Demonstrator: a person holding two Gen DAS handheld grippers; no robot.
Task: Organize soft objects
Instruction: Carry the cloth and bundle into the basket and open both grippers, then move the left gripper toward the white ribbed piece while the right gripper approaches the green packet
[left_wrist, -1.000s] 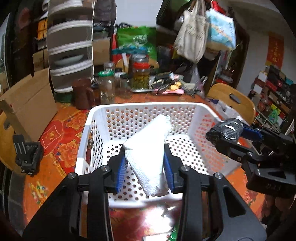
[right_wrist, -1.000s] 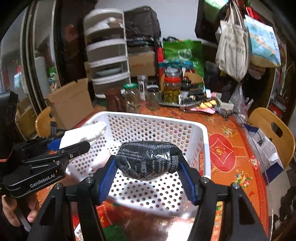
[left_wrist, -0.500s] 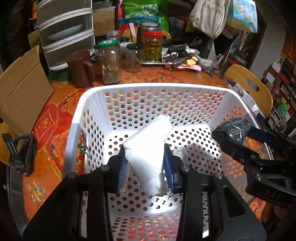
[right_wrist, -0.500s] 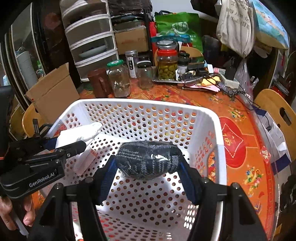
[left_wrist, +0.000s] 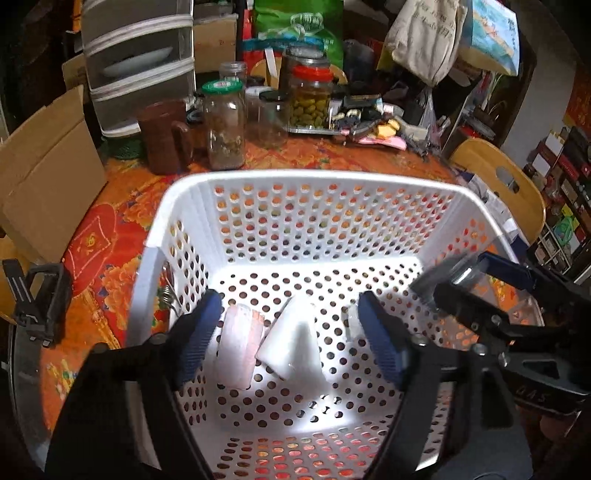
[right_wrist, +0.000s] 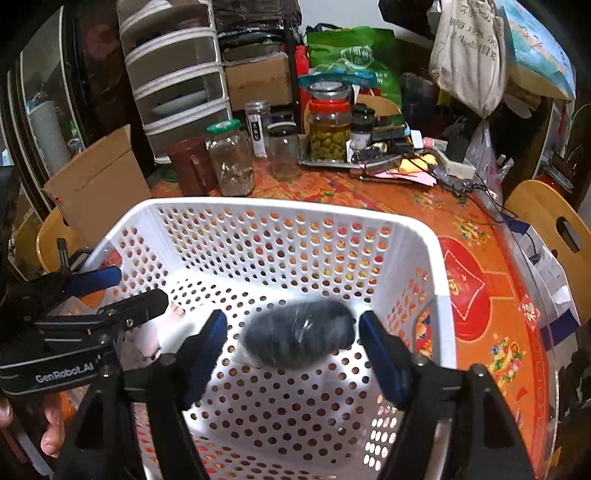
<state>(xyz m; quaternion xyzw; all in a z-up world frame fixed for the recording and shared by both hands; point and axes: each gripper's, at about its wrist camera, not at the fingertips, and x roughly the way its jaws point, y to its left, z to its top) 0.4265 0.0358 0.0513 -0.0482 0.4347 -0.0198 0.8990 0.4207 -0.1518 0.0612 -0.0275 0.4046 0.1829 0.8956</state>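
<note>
A white perforated basket (left_wrist: 184, 206) (right_wrist: 439, 258) stands on the red patterned table. My left gripper (left_wrist: 290, 341) is open above the basket floor. A white folded cloth packet (left_wrist: 295, 341) lies on the floor between its fingers, with a pale pink packet (left_wrist: 240, 349) beside it on the left. My right gripper (right_wrist: 290, 349) is open over the basket. A dark knitted bundle in clear wrap (right_wrist: 299, 338) sits blurred between its fingers, apart from both pads. The right gripper also shows at the right of the left wrist view (left_wrist: 461, 277).
Glass jars (right_wrist: 231, 162) (left_wrist: 225, 125), a brown mug (left_wrist: 162, 138) and a tray of clutter (right_wrist: 373, 155) stand behind the basket. A cardboard box (left_wrist: 40, 173) is at the left. Wooden chairs (right_wrist: 554, 229) stand at the right. A black clamp (left_wrist: 37, 306) lies left of the basket.
Both grippers moved lower into the basket and opened. The white packet dropped onto the basket floor. The dark bundle left the right gripper's pads and is falling.
</note>
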